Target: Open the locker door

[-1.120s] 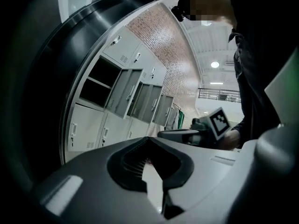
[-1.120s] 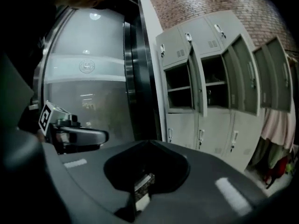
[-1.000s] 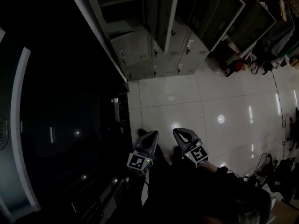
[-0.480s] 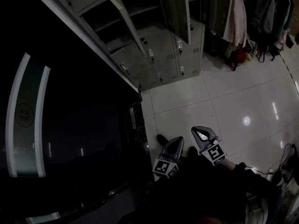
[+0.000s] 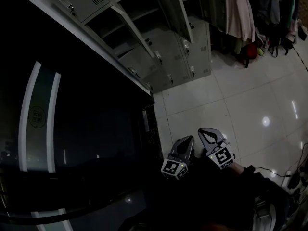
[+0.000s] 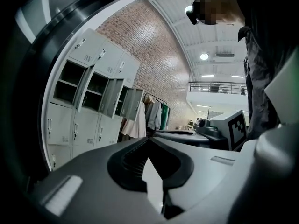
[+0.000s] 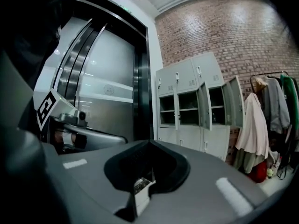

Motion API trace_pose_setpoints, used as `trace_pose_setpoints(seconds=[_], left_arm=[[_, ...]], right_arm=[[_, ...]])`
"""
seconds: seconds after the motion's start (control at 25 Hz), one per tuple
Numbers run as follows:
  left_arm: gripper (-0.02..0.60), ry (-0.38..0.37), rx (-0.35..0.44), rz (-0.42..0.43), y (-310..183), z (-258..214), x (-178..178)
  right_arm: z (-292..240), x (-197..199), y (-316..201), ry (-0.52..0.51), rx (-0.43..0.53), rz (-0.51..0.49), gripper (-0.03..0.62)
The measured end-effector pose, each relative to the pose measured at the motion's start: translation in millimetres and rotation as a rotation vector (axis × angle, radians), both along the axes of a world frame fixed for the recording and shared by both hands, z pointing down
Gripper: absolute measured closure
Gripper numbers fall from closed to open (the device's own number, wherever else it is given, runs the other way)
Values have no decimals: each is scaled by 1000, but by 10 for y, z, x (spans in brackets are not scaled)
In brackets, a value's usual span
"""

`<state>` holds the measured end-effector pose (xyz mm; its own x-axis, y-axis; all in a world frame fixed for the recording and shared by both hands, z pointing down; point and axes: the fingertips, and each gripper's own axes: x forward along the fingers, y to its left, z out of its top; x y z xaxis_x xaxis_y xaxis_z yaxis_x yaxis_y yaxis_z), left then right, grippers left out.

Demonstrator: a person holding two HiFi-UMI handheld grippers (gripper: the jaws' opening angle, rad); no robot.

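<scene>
The grey metal lockers [image 5: 159,57] stand far off along the wall. Some upper doors [image 5: 175,8] hang open and the lower doors are closed. Both grippers are low in the head view, close together over the floor and well short of the lockers. My left gripper [image 5: 188,140] is shut with nothing in it, and its jaws meet at the tip [image 6: 149,139]. My right gripper [image 5: 205,132] is also shut and empty [image 7: 149,143]. The right gripper view has the lockers [image 7: 196,106] ahead, with two upper doors open.
A dark glossy steel door wall [image 5: 72,129] runs along the left, ahead of the lockers. Coats hang on a rack [image 5: 240,13] to the right of the lockers. White shiny floor tiles [image 5: 231,95] lie between me and the lockers. Cables [image 5: 293,177] trail at the right.
The head view has swung, so the lockers now sit higher and further left. Both grippers stay shut and side by side, a little further right in the picture.
</scene>
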<state>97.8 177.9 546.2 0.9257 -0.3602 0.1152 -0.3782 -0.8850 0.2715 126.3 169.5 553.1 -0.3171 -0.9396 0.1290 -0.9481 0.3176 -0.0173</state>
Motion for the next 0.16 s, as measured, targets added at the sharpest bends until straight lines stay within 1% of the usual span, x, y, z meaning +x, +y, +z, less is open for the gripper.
trace_pose_setpoints(seconds=[0.16], left_arm=[[577, 7, 10, 24, 179, 5, 64]], right_arm=[[70, 104, 113, -33, 1, 34, 592]])
